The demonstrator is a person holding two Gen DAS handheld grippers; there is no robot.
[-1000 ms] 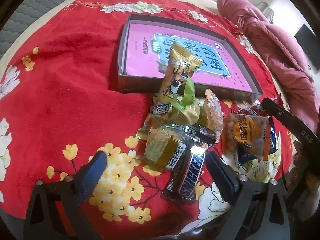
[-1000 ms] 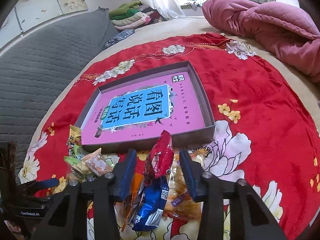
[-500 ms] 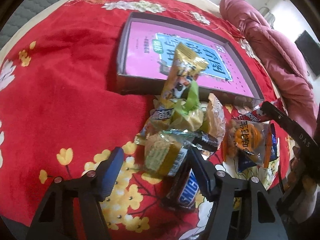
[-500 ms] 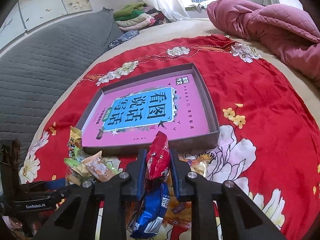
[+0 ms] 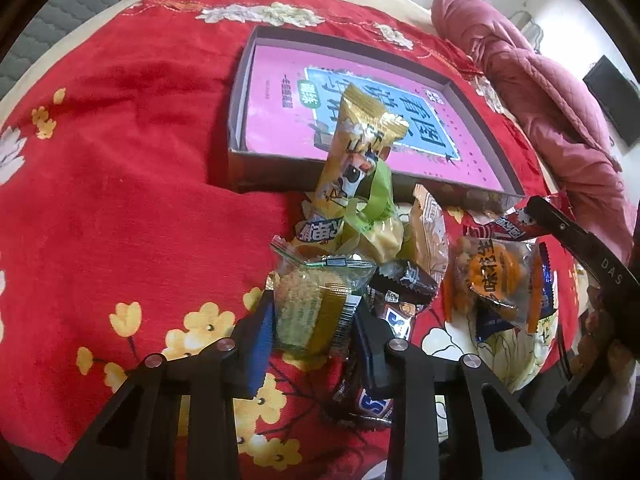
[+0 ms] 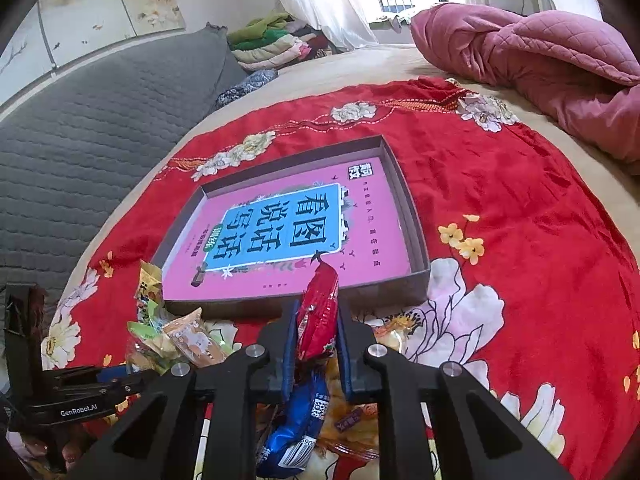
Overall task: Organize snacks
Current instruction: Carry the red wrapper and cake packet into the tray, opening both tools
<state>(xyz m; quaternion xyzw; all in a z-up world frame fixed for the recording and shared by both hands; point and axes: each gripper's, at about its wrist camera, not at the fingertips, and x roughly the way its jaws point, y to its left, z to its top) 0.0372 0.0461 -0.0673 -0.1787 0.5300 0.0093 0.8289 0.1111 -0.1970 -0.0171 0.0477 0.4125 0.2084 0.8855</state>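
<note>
A pile of wrapped snacks lies on a red flowered cloth in front of a shallow box (image 5: pixel 236 152) with a pink printed bottom. My left gripper (image 5: pixel 314 328) is shut on a clear pack of green-yellow wafers (image 5: pixel 312 312). Behind it stand a tall yellow pack (image 5: pixel 352 152), a Snickers bar (image 5: pixel 376 400) and an orange pack (image 5: pixel 492 276). My right gripper (image 6: pixel 316 344) is shut on a red snack pack (image 6: pixel 318 316), just in front of the box (image 6: pixel 416 236). A blue pack (image 6: pixel 296 428) lies under it.
A pink quilt (image 6: pixel 540 64) is bunched at the far right of the bed. A grey padded headboard (image 6: pixel 80 128) runs along the left. Folded clothes (image 6: pixel 272 44) lie at the back. The other gripper shows at the left of the right wrist view (image 6: pixel 68 396).
Both grippers have closed: the left on the wafer pack, the right on the red pack. Both have moved forward toward the box.
</note>
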